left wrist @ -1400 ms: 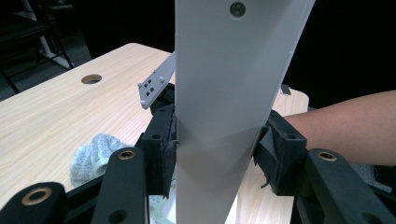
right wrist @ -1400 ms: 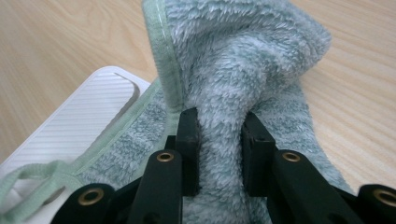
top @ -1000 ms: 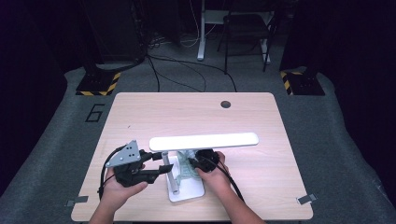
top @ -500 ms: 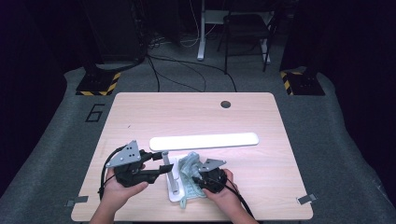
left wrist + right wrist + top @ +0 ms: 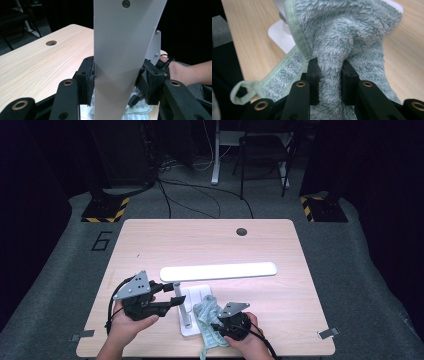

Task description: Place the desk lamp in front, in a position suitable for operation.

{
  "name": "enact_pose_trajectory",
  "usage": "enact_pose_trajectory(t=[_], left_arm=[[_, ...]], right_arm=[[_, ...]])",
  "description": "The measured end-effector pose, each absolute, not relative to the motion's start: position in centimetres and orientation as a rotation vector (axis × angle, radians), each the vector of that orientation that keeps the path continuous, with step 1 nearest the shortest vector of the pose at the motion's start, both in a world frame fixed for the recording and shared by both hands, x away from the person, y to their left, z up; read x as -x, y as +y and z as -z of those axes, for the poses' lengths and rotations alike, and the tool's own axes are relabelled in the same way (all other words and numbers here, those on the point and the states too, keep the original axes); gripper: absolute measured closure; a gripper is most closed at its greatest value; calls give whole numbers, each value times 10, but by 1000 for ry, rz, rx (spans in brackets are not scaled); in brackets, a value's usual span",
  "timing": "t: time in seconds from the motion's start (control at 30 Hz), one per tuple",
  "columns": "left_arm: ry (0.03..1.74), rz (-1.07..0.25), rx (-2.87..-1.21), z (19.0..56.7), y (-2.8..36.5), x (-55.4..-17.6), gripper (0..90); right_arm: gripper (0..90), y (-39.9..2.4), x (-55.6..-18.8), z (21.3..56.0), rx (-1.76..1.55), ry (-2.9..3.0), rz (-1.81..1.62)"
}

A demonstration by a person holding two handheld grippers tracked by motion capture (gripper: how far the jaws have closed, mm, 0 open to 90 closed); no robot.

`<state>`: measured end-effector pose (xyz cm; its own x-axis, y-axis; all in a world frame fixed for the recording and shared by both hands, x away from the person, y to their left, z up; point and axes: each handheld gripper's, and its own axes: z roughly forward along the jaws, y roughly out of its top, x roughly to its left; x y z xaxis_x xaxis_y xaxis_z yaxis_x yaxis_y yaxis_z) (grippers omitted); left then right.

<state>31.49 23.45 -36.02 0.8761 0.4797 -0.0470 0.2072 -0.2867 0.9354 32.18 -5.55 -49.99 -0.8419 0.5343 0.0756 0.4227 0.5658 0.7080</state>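
2 grippers work close together at the near edge of the table, and the lamp stands between them. The left gripper has its jaws closed on the lamp's upright post, low on it, just above the white base. In the left gripper view the 2 black pads press the flat grey post from both sides, so this hand holds the lamp steady. The right gripper has its jaws narrow and clamped on a bunch of the pale green towel; in the right gripper view the fluffy cloth is squeezed between the 2 pads and rises above them. A small hanging loop lies at the towel's hem, near the table edge.

The towel lies partly on the right side of the base and partly on the table, touching the base and just beside the post. The lamp's long white head runs left to right above, parallel to the near edge, and the post stands to the left of the towel. So, from the right gripper, the base and post lie to its left and slightly farther from the person. I judge that this is a wiping job, with the right hand nearer to the uncleaned base surface. A stroke would go leftward toward the post, and the left hand's grip must resist this push.
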Motion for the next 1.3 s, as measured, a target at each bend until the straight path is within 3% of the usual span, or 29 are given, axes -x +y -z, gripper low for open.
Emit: enact_pose_trajectory(t=[0.4, 1.3], left_arm=[[510, -280, -1867, 361, 234, -315, 523], [530, -287, -1855, 362, 236, -317, 521]], right_arm=[[705, -25, -319, 501, -749, 2622, -1200], [725, 4, -389, 502, -895, 2592, -1171]])
